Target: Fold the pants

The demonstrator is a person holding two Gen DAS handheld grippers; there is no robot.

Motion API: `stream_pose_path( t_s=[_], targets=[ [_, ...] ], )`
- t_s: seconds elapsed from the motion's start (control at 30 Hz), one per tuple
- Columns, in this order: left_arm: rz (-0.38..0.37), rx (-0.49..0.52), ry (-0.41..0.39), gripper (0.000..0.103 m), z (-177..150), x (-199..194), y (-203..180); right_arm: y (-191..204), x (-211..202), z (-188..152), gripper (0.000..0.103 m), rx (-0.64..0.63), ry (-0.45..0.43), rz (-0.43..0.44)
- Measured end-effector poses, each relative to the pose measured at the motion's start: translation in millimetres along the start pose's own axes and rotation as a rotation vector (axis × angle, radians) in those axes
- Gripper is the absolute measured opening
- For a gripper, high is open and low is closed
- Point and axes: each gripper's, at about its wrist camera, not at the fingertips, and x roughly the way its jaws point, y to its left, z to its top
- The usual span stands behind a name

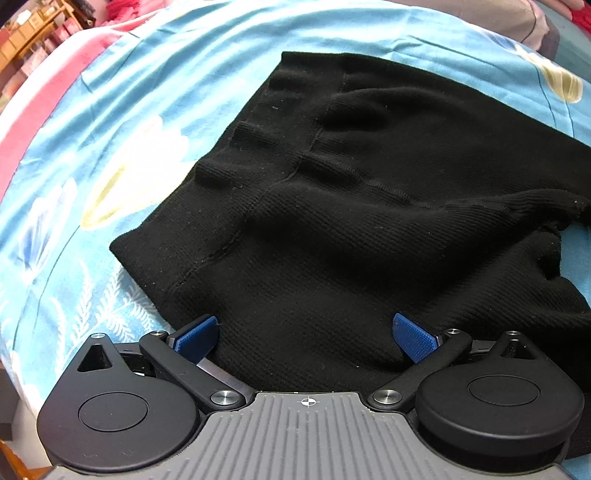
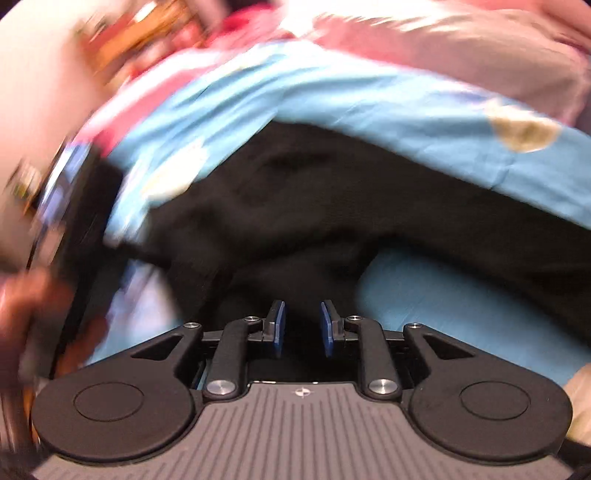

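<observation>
Reading this as home bedroom. Work surface is bed: soft, rumpled bedsheet [image 1: 184,74], light blue with pale floral and leaf print, pink band [image 1: 44,110] along its edge at left of frame. Black pants [image 1: 351,203] lie spread on it, household laundry. Upper left of left wrist frame: wooden shelving [image 1: 33,33] with stacked boxes. Top edge: red fabric [image 1: 129,7]; upper right, grey-pink pillow or cushion [image 1: 517,22]. Right wrist frame too blurred for me to add more.
</observation>
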Motion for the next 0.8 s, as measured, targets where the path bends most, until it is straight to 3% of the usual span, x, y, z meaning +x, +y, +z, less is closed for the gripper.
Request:
stream_pose_path(
  t_s=[0.1,0.13,0.17,0.27,0.3,0.37,0.43,0.5,0.57,0.67,0.7,0.73,0.8],
  targets=[
    [0.002,0.005,0.002,0.103,2.2,2.3,-1.1,23.1,13.0,-19.3,0.031,-0.134,0.077,-0.032],
    [0.001,0.007,0.001,0.103,2.8,2.9,-1.4,27.9,18.2,-23.1,0.043,-0.161,0.089,-0.048],
    [0.000,0.009,0.000,0.103,3.0,3.4,-1.4,32.6,25.7,-25.8,0.048,-0.191,0.109,-0.067],
    [-0.003,0.011,-0.001,0.103,3.0,4.5,-1.1,39.5,36.6,-36.2,0.053,-0.285,0.110,-0.125],
    [-0.004,0.012,-0.001,0.103,3.2,5.2,-0.8,41.9,38.3,-38.2,0.051,-0.300,0.097,-0.135],
    [-0.006,0.011,-0.001,0.103,2.9,5.4,0.6,41.6,37.8,-39.7,0.008,-0.273,0.092,-0.150],
    [-0.017,0.012,-0.001,0.103,-0.6,2.5,3.9,48.3,33.0,-42.5,0.005,-0.236,0.129,-0.094],
    [-0.034,0.011,-0.005,0.103,-5.0,3.0,9.9,67.7,23.8,-68.6,0.006,-0.365,0.122,-0.090],
    [-0.059,0.004,-0.013,0.103,-7.8,3.2,16.5,71.1,22.1,-73.2,0.009,-0.376,0.094,-0.116],
    [-0.053,0.006,-0.003,0.103,-4.8,4.9,16.0,53.7,10.0,-53.1,0.013,-0.197,0.069,-0.109],
    [-0.044,0.010,-0.002,0.103,-3.7,5.8,13.9,49.1,3.6,-48.7,0.023,-0.164,0.045,-0.119],
    [-0.036,0.013,-0.001,0.103,-2.7,6.4,12.0,44.7,-1.9,-47.3,0.039,-0.148,0.031,-0.136],
    [-0.027,0.013,0.000,0.103,-1.3,7.3,9.1,34.1,-9.1,-53.7,0.050,-0.127,0.042,-0.184]
  ],
)
